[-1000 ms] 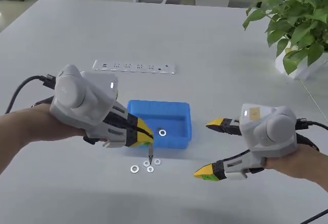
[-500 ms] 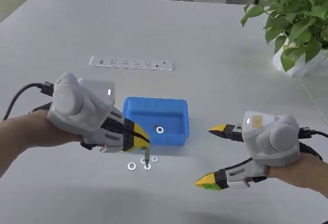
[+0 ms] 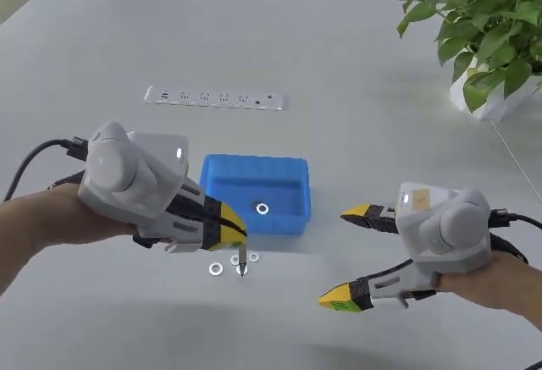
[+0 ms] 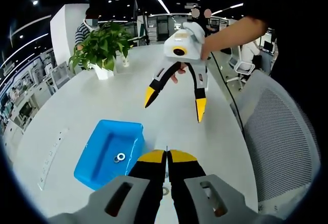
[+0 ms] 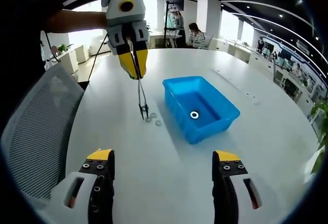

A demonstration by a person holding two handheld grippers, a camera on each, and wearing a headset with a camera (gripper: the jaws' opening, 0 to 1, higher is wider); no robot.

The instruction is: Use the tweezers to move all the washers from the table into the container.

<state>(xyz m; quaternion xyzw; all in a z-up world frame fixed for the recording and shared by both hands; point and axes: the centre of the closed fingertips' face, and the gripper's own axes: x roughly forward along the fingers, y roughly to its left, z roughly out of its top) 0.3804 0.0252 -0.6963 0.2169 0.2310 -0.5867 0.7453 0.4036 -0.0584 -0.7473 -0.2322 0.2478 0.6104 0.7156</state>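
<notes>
As I read the washers (image 3: 216,268): light, thin, hard, slippery; I'd nip one rim.
Left tool (image 3: 240,231): clamped on tweezers (image 3: 241,262).
Right tool (image 3: 340,256): wide, empty.

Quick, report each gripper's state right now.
Left gripper: shut on the thin metal tweezers.
Right gripper: open, holding nothing.
</notes>
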